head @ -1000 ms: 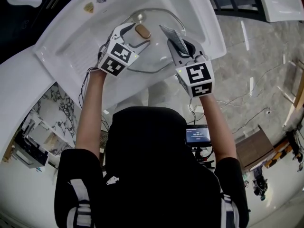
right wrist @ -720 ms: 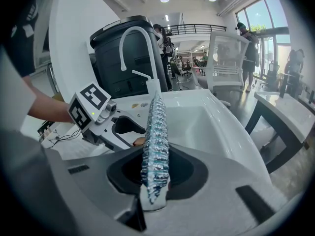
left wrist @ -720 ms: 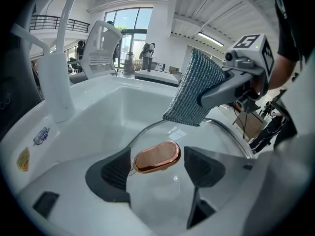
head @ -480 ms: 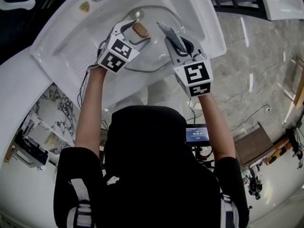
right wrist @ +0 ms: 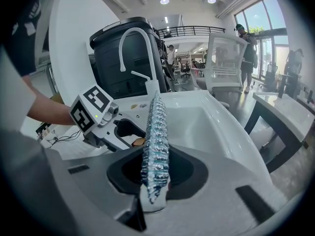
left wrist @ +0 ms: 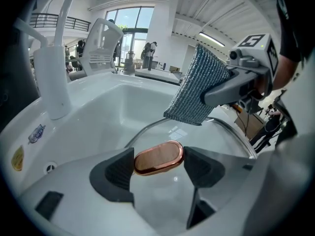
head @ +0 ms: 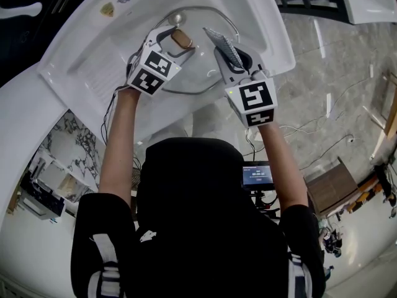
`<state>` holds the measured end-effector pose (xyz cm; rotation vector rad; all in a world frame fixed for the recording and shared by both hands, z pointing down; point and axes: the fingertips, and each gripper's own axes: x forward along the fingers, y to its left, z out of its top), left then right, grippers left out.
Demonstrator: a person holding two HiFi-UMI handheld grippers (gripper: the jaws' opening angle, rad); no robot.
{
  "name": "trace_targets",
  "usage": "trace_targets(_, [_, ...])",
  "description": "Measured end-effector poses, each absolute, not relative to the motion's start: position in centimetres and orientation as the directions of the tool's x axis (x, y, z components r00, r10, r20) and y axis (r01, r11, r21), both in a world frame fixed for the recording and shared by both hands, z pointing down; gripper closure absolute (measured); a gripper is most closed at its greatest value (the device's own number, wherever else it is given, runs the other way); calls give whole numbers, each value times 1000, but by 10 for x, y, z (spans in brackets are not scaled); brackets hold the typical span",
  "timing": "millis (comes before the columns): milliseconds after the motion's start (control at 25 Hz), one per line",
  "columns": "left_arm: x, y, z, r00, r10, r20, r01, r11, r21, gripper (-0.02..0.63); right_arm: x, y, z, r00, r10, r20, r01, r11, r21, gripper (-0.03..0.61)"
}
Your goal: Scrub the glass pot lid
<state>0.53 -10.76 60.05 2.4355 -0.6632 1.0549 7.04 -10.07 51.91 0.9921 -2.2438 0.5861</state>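
- Left claw is clenched on the lid's copper knob, one pad on each end of it.
- Lid is glass with a metal rim and sits in the white sink, knob side up.
- Right claw is clenched on a grey-blue scrub cloth. The cloth stands edge-on between the pads and sticks out well past them.
- In the head view the cloth is over the right part of the lid, just right of the knob.
- In the left gripper view the cloth's lower edge is just above the glass. Can't tell if it touches.
- The claws are near each other but apart.
- White faucet stands on the sink rim, well apart from the lid.
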Motion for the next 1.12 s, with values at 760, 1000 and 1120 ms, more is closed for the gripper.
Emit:
trace_targets(760, [8,-105,598,595,-266,759,-518,-848,108,350,78,-110,518,-485,-485,728,-644,761,77,514])
trace_targets(1000, [9,-105,597,596,-267,758,-518,-849,108,350,83,-118,520,-444,-462,768,-548,818,174,515])
trace_targets(1120, [9,-105,598,595,-270,757,-520,-847,106,350,83,-122,524,-423,-446,789,-489,845,215,515])
